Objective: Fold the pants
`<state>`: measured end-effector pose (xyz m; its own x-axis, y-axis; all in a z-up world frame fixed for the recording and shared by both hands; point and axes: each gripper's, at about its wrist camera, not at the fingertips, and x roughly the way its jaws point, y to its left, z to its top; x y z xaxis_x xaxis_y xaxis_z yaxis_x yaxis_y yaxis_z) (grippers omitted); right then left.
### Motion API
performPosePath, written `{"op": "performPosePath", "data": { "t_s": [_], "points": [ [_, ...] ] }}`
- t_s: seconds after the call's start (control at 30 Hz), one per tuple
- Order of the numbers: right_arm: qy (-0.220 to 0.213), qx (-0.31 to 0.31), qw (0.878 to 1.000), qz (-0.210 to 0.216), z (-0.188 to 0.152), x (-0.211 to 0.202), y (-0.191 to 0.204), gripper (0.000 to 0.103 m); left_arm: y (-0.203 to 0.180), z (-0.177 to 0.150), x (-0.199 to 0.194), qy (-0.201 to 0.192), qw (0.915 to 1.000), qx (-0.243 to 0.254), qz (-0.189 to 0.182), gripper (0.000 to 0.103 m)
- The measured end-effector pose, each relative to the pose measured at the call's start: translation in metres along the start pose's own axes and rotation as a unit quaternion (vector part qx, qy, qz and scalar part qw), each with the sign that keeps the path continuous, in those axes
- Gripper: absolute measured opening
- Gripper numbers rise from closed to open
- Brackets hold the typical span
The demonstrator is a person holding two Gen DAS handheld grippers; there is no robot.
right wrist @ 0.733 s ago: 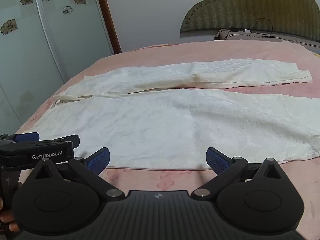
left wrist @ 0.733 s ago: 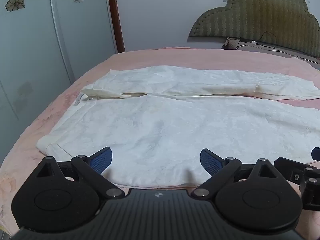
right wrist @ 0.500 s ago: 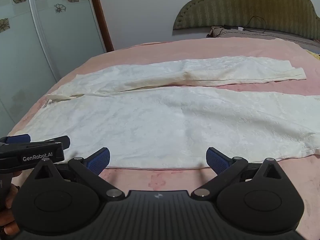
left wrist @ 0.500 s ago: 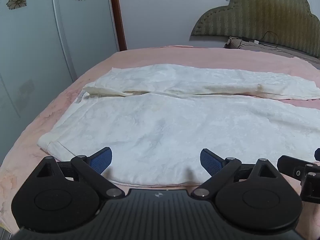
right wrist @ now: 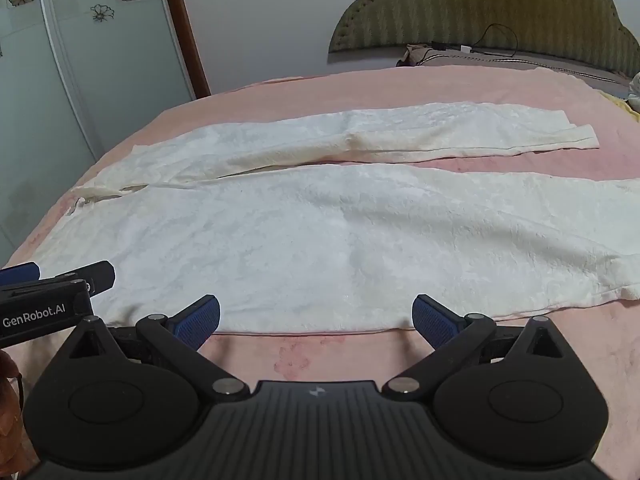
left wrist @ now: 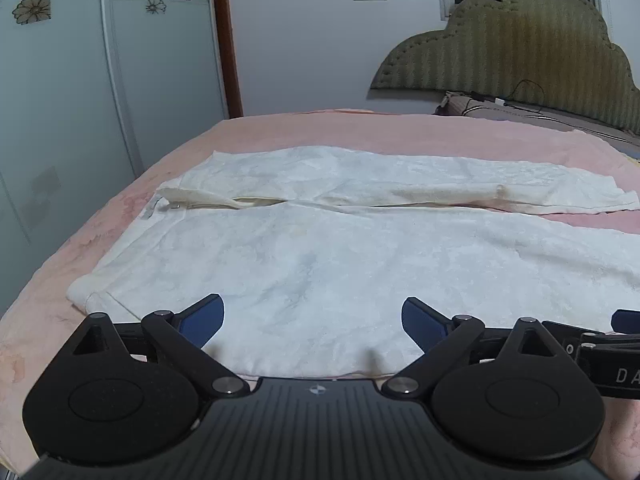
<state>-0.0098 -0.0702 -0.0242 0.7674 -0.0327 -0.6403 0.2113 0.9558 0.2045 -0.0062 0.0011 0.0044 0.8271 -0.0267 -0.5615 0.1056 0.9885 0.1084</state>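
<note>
White pants (left wrist: 320,256) lie spread flat on the pink bed, waistband at the left, both legs running to the right. In the right wrist view the same pants (right wrist: 320,232) show their two leg ends, with a pink strip between them. My left gripper (left wrist: 312,318) hovers open over the near edge of the near leg by the waist, nothing between its blue pads. My right gripper (right wrist: 316,318) is open just short of the near leg's hem edge, further right. The left gripper's body (right wrist: 52,300) shows at the left of the right wrist view.
The pink bed sheet (right wrist: 312,360) reaches to the near edge. A padded olive headboard (right wrist: 480,12) and a pillow with a cable (right wrist: 452,52) stand at the back right. Wardrobe doors with flower prints (left wrist: 80,80) line the left side.
Both grippers have shifted slightly along the near edge of the pants and drawn a little closer together. The pants have not moved. Jaws stay wide.
</note>
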Motion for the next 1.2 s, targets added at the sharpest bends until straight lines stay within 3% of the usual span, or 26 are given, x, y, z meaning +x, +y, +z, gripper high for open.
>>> {"op": "performPosePath", "data": {
  "t_s": [0.3,1.2],
  "points": [
    [0.002,0.001,1.0,0.004,-0.0016,0.0009,-0.0007,0.103,0.0027,-0.0015,0.0061,0.023,0.9996,0.003,0.016,0.098],
    [-0.006,0.0,1.0,0.022,-0.002,-0.0048,0.0012,0.103,0.0017,-0.0044,0.0052,0.019,0.9995,0.012,0.022,0.098]
  ]
}}
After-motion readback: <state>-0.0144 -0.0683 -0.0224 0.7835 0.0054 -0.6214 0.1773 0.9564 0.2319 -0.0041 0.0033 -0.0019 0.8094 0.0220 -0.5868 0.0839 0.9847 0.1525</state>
